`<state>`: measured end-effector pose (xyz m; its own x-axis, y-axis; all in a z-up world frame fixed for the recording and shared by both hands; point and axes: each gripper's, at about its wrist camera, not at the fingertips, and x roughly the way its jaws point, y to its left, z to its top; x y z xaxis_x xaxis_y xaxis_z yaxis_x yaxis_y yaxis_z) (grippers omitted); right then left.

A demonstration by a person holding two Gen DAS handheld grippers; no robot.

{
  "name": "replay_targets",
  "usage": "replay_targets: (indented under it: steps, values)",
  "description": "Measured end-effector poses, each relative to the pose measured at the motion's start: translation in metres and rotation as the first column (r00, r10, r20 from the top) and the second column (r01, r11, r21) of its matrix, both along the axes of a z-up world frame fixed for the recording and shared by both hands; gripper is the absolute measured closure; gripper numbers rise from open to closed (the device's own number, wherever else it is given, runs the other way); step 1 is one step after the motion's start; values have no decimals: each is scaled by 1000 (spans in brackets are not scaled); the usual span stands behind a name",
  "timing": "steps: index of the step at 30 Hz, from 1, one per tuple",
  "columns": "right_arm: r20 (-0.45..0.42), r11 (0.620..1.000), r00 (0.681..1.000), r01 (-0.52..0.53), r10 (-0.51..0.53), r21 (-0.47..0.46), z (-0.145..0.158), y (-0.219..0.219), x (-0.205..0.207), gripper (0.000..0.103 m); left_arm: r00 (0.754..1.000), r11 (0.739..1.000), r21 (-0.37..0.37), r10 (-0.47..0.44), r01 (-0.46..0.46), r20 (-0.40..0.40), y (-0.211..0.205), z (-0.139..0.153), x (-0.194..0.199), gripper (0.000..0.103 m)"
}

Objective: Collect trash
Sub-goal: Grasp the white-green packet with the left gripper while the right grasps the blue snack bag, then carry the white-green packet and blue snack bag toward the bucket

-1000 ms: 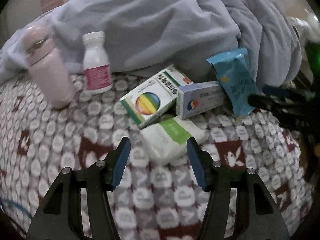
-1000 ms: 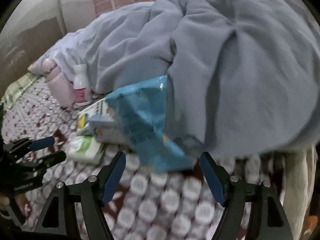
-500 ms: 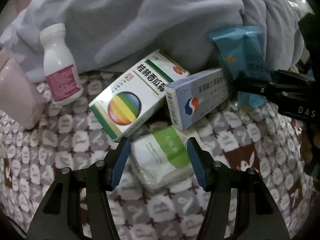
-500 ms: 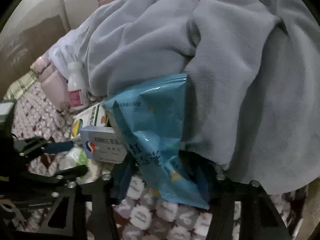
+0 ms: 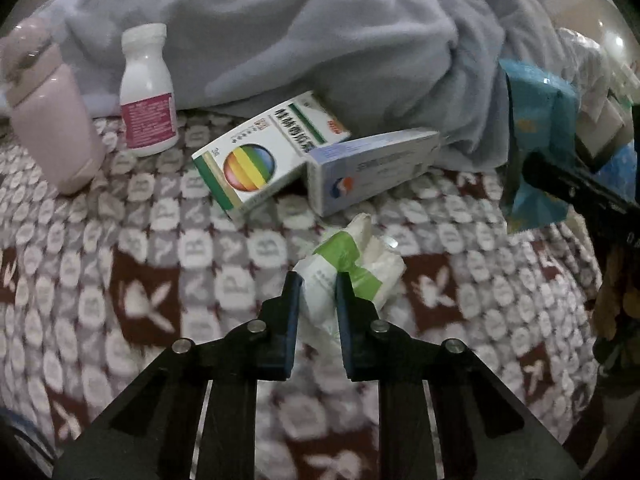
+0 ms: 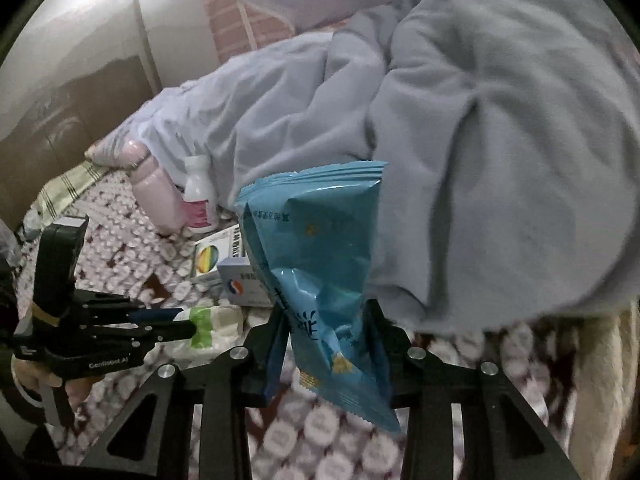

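Observation:
A white tissue pack with a green band [image 5: 360, 256] lies crumpled on the patterned bedspread [image 5: 160, 240]. My left gripper [image 5: 318, 280] has its blue pads pressed on the pack's near end, the jaws still closing. In the right wrist view a blue snack wrapper [image 6: 316, 232] stands upright between the pads of my right gripper [image 6: 326, 312], which is closing and squeezes its lower part. The wrapper [image 5: 532, 128] also shows at the right edge of the left wrist view. The left gripper [image 6: 176, 322] with the pack appears at lower left of the right wrist view.
A rainbow-printed box [image 5: 256, 160] and a blue-and-white box [image 5: 368, 168] lie together behind the pack. A white bottle with a pink label [image 5: 148, 92] and a pink flask [image 5: 52, 108] stand at far left. A rumpled grey blanket [image 5: 320, 32] fills the back.
Both grippers have gone from wide open to clamped. The left closed on the tissue pack and squashed it. The right closed on the blue wrapper and raised it upright.

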<state>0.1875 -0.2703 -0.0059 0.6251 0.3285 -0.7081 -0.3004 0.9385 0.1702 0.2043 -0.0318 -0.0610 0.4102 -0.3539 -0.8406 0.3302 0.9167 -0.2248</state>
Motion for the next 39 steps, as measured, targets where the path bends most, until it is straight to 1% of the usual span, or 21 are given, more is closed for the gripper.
replay_targets:
  steps: [2, 5, 9, 13, 22, 27, 39]
  values:
    - [1, 1000, 1000, 9, -9, 6, 4, -7, -15, 67, 1000, 1000, -1, 14, -14, 11, -5, 10, -15, 88]
    - [-1, 1000, 1000, 23, -23, 21, 7, -18, -39, 67, 1000, 1000, -7, 9, -9, 27, -20, 23, -41, 88]
    - [-16, 997, 998, 59, -58, 41, 8, -36, -68, 67, 997, 1000, 25, -13, 11, 78, -48, 39, -66, 88]
    - [-20, 994, 996, 91, -90, 55, 9, -54, -92, 67, 995, 1000, 16, -27, 25, 97, -78, 51, -85, 88]
    - [-25, 984, 987, 161, -160, 79, 16, -99, -137, 67, 990, 996, 0, -84, 84, 117, -132, 63, -113, 88]
    - [-21, 972, 977, 212, -211, 97, 20, -127, -159, 67, 984, 991, -6, -131, 132, 122, -164, 71, -125, 88]
    - [-29, 932, 938, 348, -347, 106, 20, -202, -204, 67, 963, 970, -23, -236, 241, 131, -246, 83, -142, 88]
